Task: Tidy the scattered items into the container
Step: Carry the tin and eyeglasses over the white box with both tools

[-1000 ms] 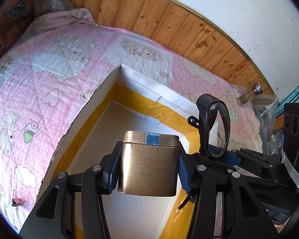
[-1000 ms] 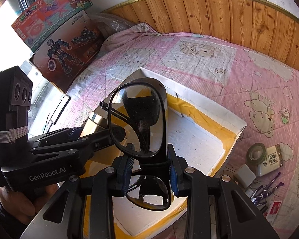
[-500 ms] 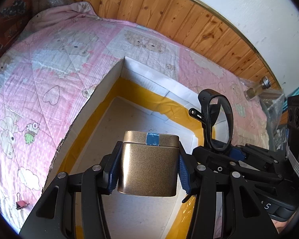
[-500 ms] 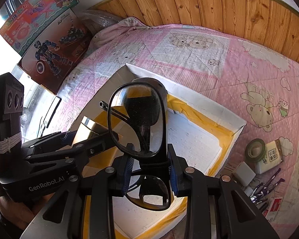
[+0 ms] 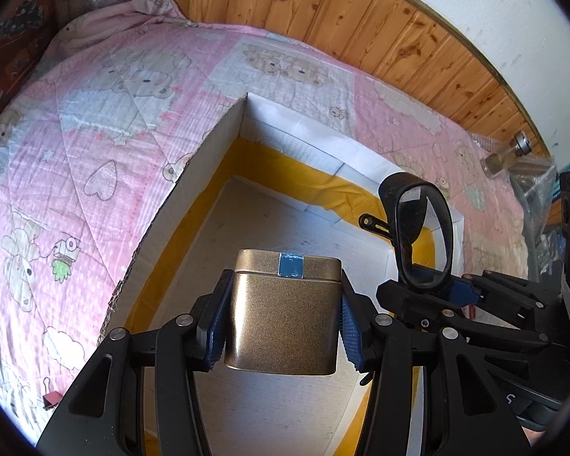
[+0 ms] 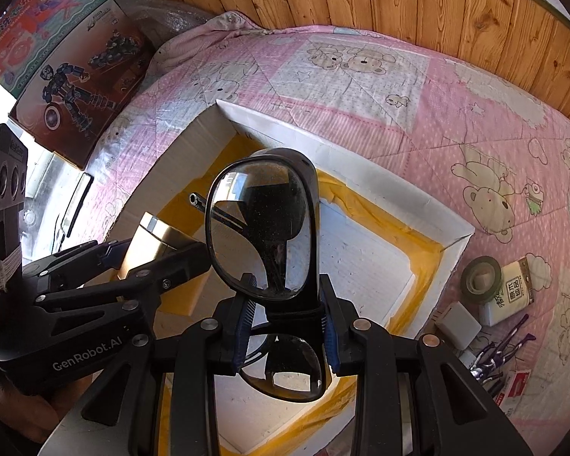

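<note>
Left gripper [image 5: 281, 323] clamps gold tin [image 5: 283, 319], lower centre of frame, above white box [image 5: 209, 152]; right gripper [image 6: 287, 317] clamps black sunglasses [image 6: 262, 228], centre frame, over same box

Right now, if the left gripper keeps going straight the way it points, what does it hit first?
Probably the box floor: the left gripper, shut on the tin, points down into the box, with nothing visible between. Depth is unclear.

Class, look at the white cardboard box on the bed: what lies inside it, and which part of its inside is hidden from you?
Inside the box, only a bare white floor edged with yellow tape shows. The gold tin and black glasses, clamped in the grippers above it, cover much of the floor.
</note>
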### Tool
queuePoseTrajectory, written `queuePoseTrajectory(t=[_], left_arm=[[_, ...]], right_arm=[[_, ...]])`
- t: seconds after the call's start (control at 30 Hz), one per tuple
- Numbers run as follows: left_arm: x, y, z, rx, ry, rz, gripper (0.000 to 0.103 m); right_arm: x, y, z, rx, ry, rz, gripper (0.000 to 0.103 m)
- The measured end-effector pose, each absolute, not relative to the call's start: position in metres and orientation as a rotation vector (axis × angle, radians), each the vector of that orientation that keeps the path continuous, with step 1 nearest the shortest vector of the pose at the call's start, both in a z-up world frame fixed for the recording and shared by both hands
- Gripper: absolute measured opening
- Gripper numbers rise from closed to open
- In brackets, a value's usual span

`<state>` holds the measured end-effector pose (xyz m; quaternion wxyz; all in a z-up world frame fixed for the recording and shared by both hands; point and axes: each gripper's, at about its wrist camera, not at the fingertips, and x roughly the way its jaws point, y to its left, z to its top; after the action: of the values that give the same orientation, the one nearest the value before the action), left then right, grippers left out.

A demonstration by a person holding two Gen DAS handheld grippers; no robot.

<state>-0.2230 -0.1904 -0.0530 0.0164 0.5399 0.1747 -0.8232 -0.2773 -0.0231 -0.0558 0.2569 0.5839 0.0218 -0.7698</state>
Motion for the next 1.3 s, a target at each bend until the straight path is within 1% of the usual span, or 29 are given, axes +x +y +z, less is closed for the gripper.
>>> queuePoseTrajectory(t=[0.17,0.33,0.63,0.97,1.3], left_arm=[[-0.226,-0.189,-0.058,1.695,0.528,-2.549,0.052],[-0.229,-0.189,-0.061,1.705,0.516,-2.542,0.052],[-0.235,-0.194,-0.067,1.723,0.530,-2.519,0.052],[-0.240,-0.193,-0.067,1.738,0.498,-2.521,0.052],[-0.246,-0.192,-0.079,1.802,0.448,-2.480,0.052]], right_arm=[[-0.281,-0.022,-0.063,1.635,0.027,-2.058,0.033],[-0.284,-0.023,-0.064,1.659,0.038,-2.057,0.033],[-0.290,-0.024,-0.072,1.732,-0.034,-2.036,0.033],[-0.294,-0.021,-0.073,1.799,-0.116,-2.022,0.033],[-0.293,-0.030,-0.077,1.834,0.024,-2.044,0.033]])
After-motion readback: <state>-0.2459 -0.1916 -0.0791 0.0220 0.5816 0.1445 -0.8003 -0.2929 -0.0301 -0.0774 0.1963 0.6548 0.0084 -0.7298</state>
